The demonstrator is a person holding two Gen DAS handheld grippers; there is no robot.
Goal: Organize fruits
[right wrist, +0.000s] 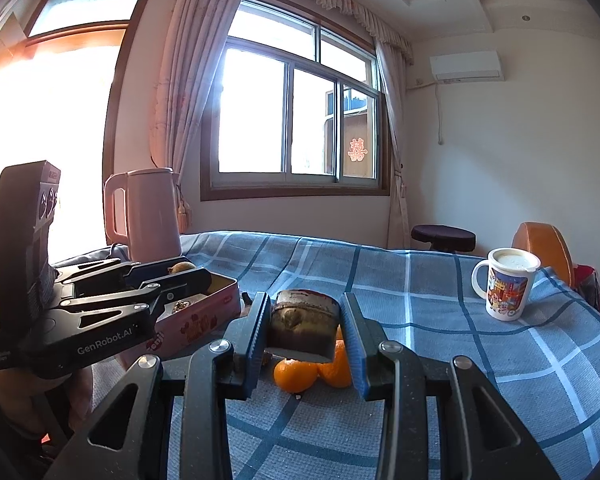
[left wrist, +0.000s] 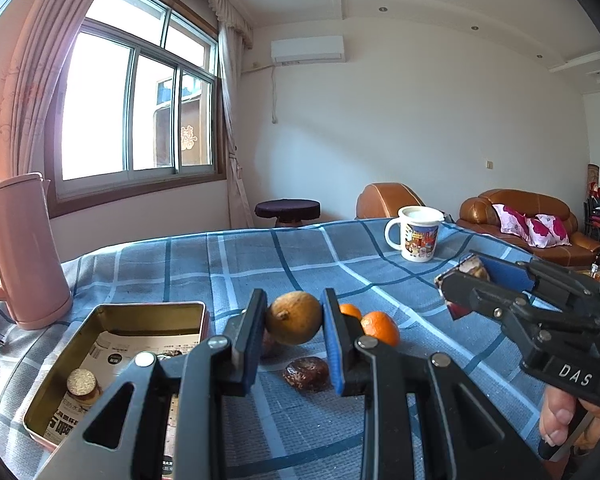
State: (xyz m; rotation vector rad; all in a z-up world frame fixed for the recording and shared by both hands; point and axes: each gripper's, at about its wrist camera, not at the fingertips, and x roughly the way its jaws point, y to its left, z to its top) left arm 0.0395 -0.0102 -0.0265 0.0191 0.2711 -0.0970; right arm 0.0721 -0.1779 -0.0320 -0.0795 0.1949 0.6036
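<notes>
My left gripper (left wrist: 293,300) is shut on a round brownish-yellow fruit (left wrist: 294,320), held just above the blue checked cloth (left wrist: 260,264), right of an open tin (left wrist: 100,320). Two oranges (left wrist: 380,328) lie behind it, and a dark wrapped piece (left wrist: 307,373) lies below it on the cloth. My right gripper (right wrist: 306,300) is shut on a brown packet with a red-edged wrapper (right wrist: 304,330), above the oranges (right wrist: 296,374). The left wrist view shows the right gripper (left wrist: 460,270) at the right. In the right wrist view the left gripper (right wrist: 194,269) is at the left by the tin (right wrist: 204,316).
A pink kettle (left wrist: 24,248) stands at the table's left, behind the tin. A white printed mug (left wrist: 416,236) sits near the far right edge. Inside the tin lie printed paper and a gold-foil round piece (left wrist: 82,384). A stool and brown sofas stand beyond the table.
</notes>
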